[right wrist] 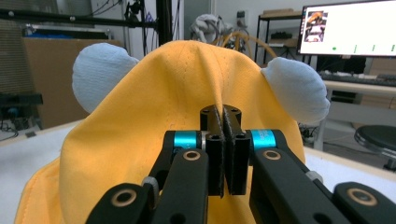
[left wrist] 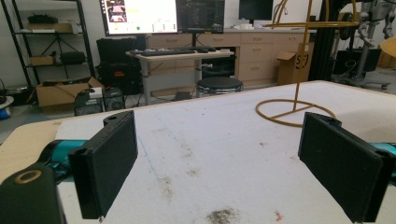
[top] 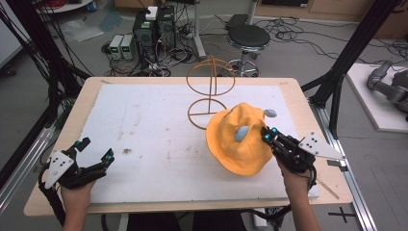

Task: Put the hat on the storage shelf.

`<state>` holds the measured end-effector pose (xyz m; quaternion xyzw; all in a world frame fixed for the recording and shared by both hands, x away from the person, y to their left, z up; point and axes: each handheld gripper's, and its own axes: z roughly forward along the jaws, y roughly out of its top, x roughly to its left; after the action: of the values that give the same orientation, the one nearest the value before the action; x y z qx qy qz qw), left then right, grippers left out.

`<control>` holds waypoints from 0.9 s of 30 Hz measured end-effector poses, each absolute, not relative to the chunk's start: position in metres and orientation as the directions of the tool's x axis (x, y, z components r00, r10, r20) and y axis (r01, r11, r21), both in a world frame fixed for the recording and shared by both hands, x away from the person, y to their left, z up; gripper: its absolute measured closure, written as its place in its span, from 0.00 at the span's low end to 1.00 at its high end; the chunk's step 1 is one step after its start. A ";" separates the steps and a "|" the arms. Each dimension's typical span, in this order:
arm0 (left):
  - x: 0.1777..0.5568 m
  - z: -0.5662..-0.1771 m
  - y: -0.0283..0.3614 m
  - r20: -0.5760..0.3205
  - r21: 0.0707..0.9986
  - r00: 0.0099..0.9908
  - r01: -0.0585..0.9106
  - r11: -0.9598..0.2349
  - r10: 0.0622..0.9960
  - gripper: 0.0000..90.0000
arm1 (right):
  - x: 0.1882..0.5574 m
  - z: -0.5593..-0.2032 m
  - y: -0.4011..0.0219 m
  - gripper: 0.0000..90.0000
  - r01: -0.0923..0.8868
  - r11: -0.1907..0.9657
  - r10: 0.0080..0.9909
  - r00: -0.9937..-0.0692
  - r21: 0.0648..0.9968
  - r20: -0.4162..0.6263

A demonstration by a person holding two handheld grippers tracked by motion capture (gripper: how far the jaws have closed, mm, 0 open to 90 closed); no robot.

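The near brim of the yellow hat [right wrist: 116, 154] is cut off by the lower edge of the right gripper view, and its fold is hidden between the closed jaws. In the left gripper view, the wire stand [left wrist: 299, 70] is cut off by the upper edge. The monitor text [left wrist: 140, 14] is too blurred to be read.

At the lower left of the high view, the left gripper [top: 95, 147] is a black linkage frame with small teal accents near its tips, a grey three-cornered plate dotted with dark marks, and a black cable trailing off the bottom. At the lower right, the right gripper [top: 265, 133] is built the same. In the right gripper view its arms carry brass-ringed pivots, teal sleeves and flat black pads. The forearms are bare, with no sleeves.
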<state>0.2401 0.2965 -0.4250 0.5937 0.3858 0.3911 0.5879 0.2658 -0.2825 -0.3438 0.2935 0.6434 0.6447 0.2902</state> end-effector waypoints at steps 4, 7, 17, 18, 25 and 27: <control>0.241 -0.426 0.297 0.006 1.000 0.397 0.005 -0.009 0.918 0.14 | 0.269 -0.326 -0.280 0.99 -0.025 -0.011 0.761 -0.649 1.000 -0.008; 0.240 -0.426 0.296 0.005 1.000 0.398 0.003 -0.007 0.917 0.14 | 0.274 -0.307 -0.278 0.99 -0.051 -0.006 0.773 -0.634 0.999 -0.028; 0.241 -0.426 0.294 -0.001 1.000 0.407 0.000 0.001 0.914 0.14 | 0.293 -0.272 -0.274 0.99 -0.080 0.009 0.810 -0.584 0.997 -0.054; 0.241 -0.426 0.293 -0.001 1.000 0.407 0.001 0.000 0.913 0.14 | 0.295 -0.269 -0.274 0.99 -0.080 0.013 0.814 -0.578 0.997 -0.057; 0.243 -0.426 0.293 0.003 1.000 0.409 -0.001 -0.003 0.912 0.14 | 0.315 -0.243 -0.264 0.99 -0.088 0.030 0.842 -0.535 0.996 -0.073; 0.243 -0.426 0.293 0.000 1.000 0.409 0.000 0.000 0.913 0.14 | 0.319 -0.238 -0.260 0.99 -0.090 0.032 0.848 -0.525 0.995 -0.074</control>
<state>0.2429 0.2934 -0.4260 0.5933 0.3845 0.3845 0.5935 0.3194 -0.2599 -0.2380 0.3096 0.6118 0.6232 0.3761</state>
